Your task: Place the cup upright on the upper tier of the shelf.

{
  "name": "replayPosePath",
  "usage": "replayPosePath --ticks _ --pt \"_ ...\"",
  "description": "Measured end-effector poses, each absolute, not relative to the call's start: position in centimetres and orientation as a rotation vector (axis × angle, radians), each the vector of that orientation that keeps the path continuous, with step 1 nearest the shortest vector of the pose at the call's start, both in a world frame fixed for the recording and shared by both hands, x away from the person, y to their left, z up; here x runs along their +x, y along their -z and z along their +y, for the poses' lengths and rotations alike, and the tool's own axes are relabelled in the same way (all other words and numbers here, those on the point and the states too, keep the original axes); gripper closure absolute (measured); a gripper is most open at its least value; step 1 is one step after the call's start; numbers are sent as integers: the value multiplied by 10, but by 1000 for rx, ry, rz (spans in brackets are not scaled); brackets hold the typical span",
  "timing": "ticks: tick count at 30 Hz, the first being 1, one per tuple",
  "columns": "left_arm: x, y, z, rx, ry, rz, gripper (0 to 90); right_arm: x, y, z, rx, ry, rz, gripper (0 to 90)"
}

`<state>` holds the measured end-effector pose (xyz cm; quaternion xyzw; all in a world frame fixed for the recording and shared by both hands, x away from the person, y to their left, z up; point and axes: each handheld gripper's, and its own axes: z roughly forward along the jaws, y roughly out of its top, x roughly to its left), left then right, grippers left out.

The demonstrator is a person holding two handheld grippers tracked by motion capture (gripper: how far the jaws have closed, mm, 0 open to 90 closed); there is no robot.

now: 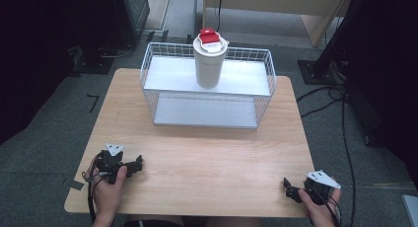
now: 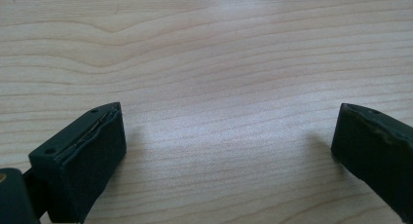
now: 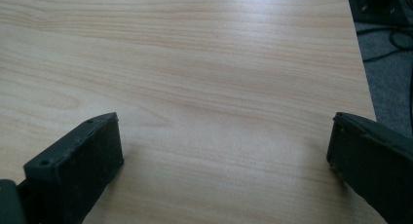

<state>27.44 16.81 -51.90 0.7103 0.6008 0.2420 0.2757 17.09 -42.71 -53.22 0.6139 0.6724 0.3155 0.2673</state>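
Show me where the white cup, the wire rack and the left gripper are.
white cup (image 1: 209,66), high view, middle of its body.
wire rack (image 1: 266,64), high view, right upper rim.
left gripper (image 1: 138,164), high view, between its fingertips.

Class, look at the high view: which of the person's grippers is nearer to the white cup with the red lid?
Left. The left gripper sits below-left of the cup; the right gripper is farther, at the table's near right corner.

No readable text, label or number appears on anything in view.
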Motion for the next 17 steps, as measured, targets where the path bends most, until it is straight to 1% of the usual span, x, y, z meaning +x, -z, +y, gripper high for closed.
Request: replayPosePath --ticks 17 --pt "274 519 168 1910 -651 1613 0 173 531 -425 1673 -834 1805 0"
